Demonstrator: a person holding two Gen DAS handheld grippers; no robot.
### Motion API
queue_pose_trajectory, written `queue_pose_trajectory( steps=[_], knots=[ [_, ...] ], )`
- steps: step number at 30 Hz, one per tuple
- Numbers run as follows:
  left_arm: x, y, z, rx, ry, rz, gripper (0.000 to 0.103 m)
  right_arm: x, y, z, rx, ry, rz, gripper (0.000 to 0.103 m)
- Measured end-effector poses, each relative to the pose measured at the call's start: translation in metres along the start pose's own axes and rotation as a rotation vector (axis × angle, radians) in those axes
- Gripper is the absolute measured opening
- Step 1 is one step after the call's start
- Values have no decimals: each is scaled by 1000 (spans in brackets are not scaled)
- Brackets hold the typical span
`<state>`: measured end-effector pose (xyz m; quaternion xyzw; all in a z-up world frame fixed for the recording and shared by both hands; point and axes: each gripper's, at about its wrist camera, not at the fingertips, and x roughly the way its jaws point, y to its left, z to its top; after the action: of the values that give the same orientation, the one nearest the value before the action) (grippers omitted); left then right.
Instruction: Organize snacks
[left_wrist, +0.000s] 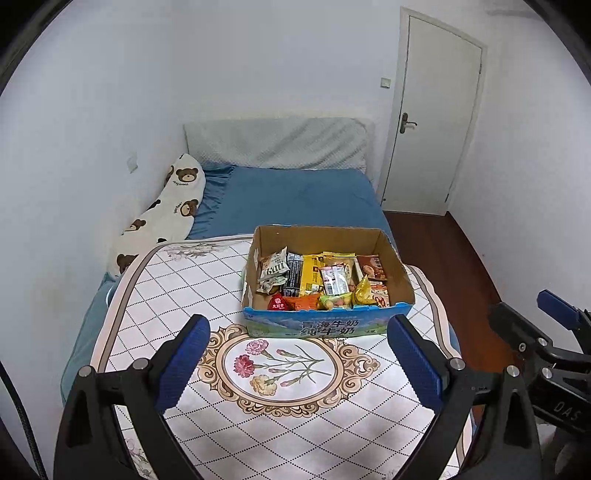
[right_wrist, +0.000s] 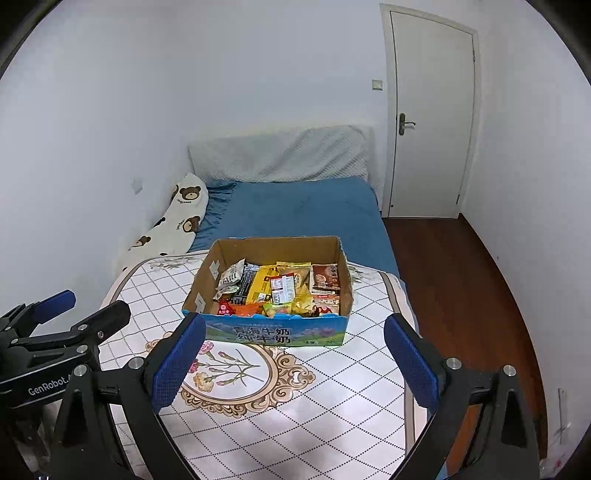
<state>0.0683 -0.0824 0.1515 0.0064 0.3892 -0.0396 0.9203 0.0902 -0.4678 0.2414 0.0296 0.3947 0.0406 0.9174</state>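
Snack packets (left_wrist: 325, 282) fill the cardboard box (left_wrist: 400, 273), which sits toward the far right of the quilted mat (left_wrist: 177, 291). You will find them light, crinkly and slippery; pinch a sealed edge. Lower layers are hidden. Your left gripper (left_wrist: 299, 365) and right gripper (right_wrist: 295, 363) hover spread wide, empty.

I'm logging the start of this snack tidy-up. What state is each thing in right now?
Left claw: open, empty, hovering above the quilt.
Right claw: open, empty, hovering above the quilt.
Cardboard box: top open, upright on the quilt.
Snack packets: piled loosely inside the box.
Door: shut.
Bear pillow: lying along the wall.
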Motion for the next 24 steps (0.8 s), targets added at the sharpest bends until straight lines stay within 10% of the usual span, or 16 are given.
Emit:
queue_pose_trajectory(
  steps=[24],
  knots=[
    [136,7,20,0,145,54,103,143,-21,16,25,108,-76,101]
  ],
)
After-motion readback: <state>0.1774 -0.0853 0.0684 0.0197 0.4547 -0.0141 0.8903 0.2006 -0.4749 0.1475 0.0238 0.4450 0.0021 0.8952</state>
